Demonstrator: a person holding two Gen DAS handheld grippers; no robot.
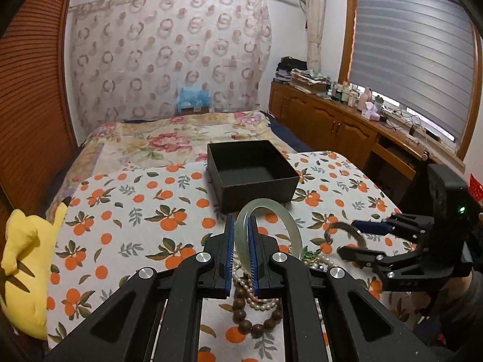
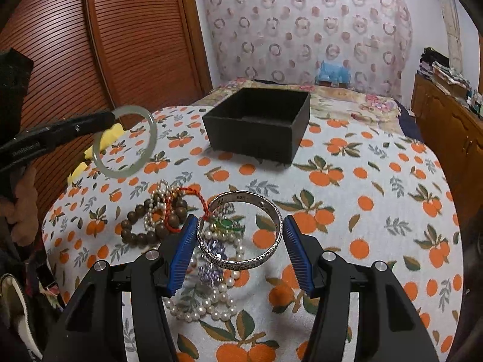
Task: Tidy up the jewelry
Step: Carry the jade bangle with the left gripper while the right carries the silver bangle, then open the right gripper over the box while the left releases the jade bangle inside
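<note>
Black box [image 1: 252,172] sits open on the orange-print cloth [image 1: 126,211] — dead ahead of the left gripper [image 1: 241,250], which pinches the jade bangle [image 1: 265,226] on edge, clear of the cloth. Right gripper [image 2: 238,250] spread, straddling the silver bangle [image 2: 241,232] — no contact.

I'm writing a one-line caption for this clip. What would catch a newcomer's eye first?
The pale green bangle, pinched in the left gripper and lifted above the orange-print cloth. Next, the silver bangle between the right gripper pads, over tangled pearls. Behind them sits an empty black box.
</note>
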